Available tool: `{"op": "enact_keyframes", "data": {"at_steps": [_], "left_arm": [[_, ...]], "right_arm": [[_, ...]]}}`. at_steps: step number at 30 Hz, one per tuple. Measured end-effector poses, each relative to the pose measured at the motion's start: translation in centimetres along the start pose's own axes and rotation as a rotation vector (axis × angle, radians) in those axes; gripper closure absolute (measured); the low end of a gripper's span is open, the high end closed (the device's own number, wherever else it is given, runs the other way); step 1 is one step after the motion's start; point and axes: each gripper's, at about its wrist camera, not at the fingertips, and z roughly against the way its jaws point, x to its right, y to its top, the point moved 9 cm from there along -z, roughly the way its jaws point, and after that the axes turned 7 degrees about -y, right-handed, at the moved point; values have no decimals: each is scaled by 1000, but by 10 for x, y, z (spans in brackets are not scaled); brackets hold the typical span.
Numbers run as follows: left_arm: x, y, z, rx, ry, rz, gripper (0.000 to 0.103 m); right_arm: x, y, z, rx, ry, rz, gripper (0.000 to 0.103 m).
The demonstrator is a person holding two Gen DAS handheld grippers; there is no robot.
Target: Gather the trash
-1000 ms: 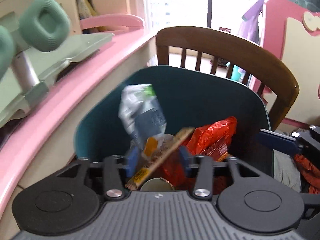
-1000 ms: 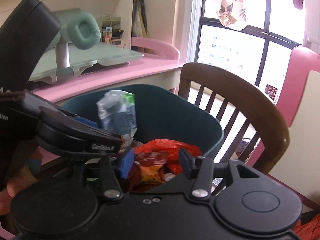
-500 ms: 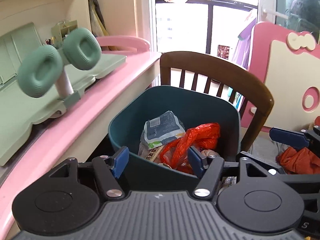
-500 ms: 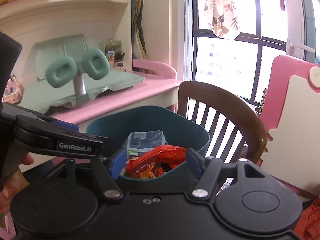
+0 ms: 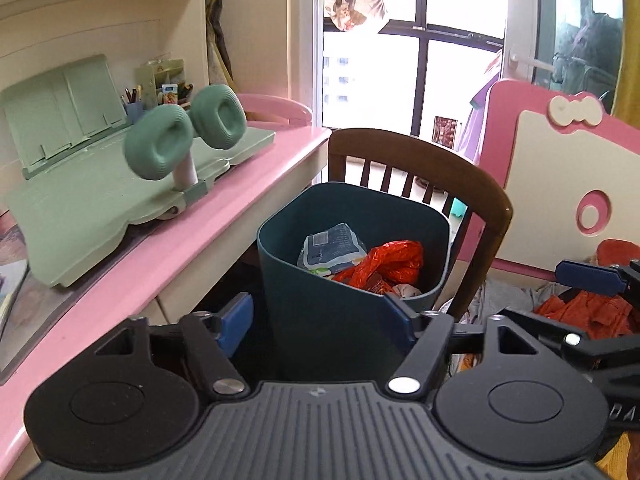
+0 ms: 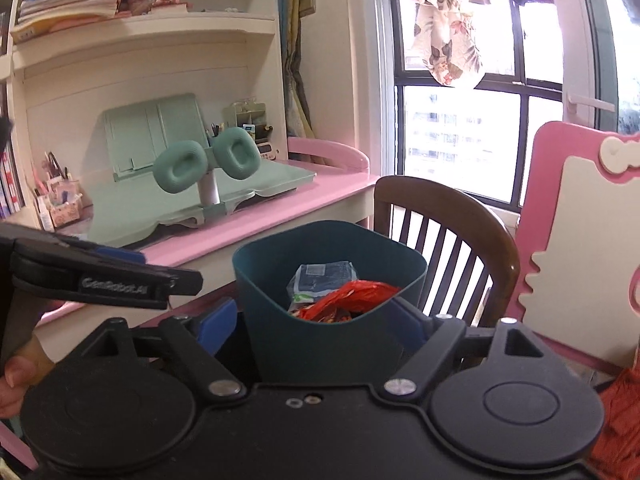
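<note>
Left wrist view: left gripper (image 5: 320, 318) fingers opening, empty (right gripper (image 6: 312, 322) too); bin (image 5: 320, 292) holds wrappers.

Your dark teal bin (image 5: 352, 280) stands upright between the pink desk (image 5: 240, 204) and the wooden chair (image 5: 440, 164) — open-topped, roughly half full. Inside, you see a crumpled blue-and-white packet (image 5: 334, 244) lying against a crinkled red-orange wrapper (image 5: 392, 262) — both resting below the rim.
</note>
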Motion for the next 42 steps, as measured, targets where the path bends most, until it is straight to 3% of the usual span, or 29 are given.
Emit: {"op": "enact_keyframes", "data": {"at_steps": [10,19,42], "left_arm": [[6,-25,50,41,-14,-29,23],[9,-42,74,38,-19,-38,23],[18,-43,97,69,-25,-49,23]], "right_arm": [[-7,-6,46,34,15,-33,0],[-17,-16,68,38,26,-25,0],[-18,-15,90,59,30,-42,0]]}}
